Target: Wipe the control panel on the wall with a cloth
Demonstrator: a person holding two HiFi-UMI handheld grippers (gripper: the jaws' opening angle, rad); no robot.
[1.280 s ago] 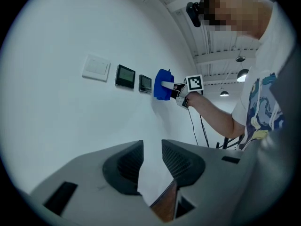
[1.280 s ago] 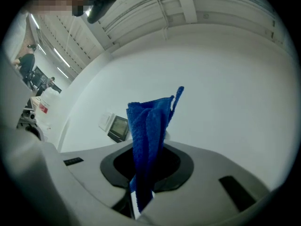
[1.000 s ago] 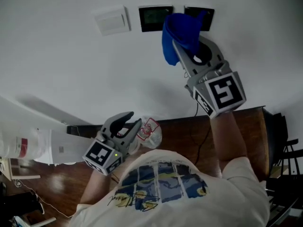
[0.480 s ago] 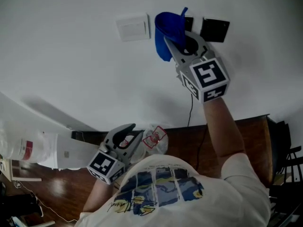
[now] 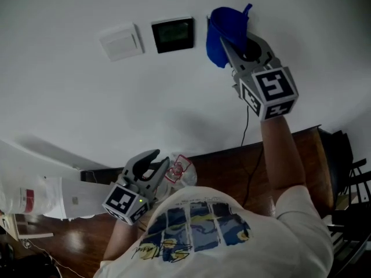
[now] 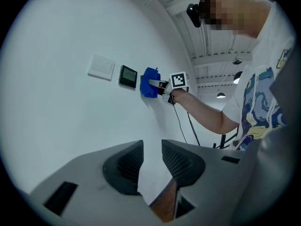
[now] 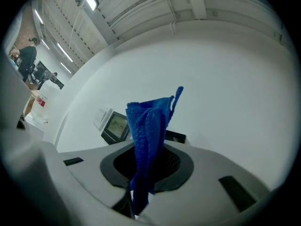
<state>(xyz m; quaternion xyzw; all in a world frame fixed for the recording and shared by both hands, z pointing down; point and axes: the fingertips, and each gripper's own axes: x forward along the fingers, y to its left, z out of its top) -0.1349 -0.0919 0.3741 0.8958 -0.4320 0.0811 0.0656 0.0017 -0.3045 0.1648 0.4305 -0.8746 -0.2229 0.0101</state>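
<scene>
The blue cloth (image 5: 225, 26) is gripped between the closed jaws of the right tool (image 5: 240, 44). It is held up against the white wall (image 5: 69, 97), just right of the control panel (image 5: 173, 35) with its dim screen. A white switch plate (image 5: 120, 41) is set left of that panel.

In the head view, whatever lies under the cloth is hidden. In the right gripper view a second dark panel (image 7: 175, 136) is seen at the cloth's right edge, and the cloth is shown bunched in folds running down between the pads.

The left tool (image 5: 156, 161) is held low, near the person's shirt and well apart from the panels. In the left gripper view its jaws are shown slightly apart with nothing between them; only wall and a strip of wooden surface (image 6: 164, 204) are seen through the gap. A black cable (image 5: 243, 138) is seen hanging down the wall to the wood.
</scene>
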